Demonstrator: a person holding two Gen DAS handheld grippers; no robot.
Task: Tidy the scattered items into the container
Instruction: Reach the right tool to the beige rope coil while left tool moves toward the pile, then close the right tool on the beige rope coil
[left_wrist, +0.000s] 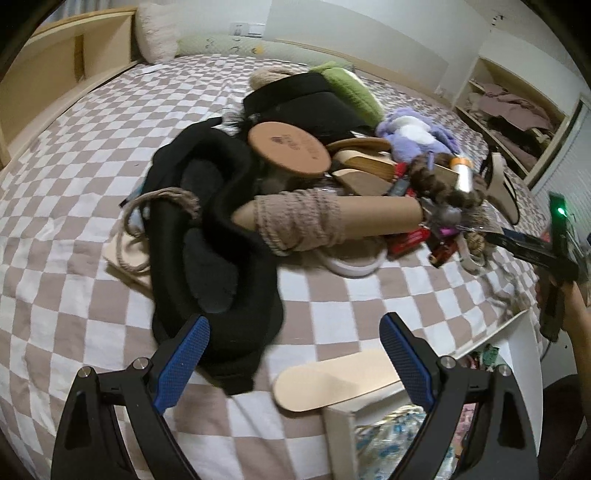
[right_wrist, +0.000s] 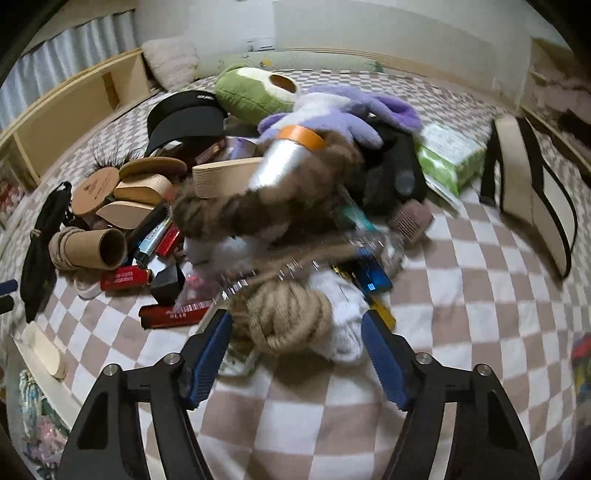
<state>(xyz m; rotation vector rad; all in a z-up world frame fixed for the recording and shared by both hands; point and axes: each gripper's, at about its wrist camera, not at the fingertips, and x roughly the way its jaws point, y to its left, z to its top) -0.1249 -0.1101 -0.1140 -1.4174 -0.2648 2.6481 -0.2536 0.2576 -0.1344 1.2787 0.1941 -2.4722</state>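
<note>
Checked bedspread (left_wrist: 74, 206): bears a heap of loose items, including black padded piece (left_wrist: 218, 258), rope-wound cardboard tube (left_wrist: 325, 218), knotted rope ball (right_wrist: 288, 321), purple plush (right_wrist: 332, 110), green plush (right_wrist: 251, 92). White container (left_wrist: 517, 354) at the bed edge holds some goods. Left gripper (left_wrist: 295, 354) and right gripper (right_wrist: 295, 343): both spread wide, empty. Progress: container partly filled; most of the heap remains on the bed.

Two plush toys (right_wrist: 255, 92) (right_wrist: 340, 107), one cardboard tube (right_wrist: 96, 251), one visor (right_wrist: 184, 114).
</note>
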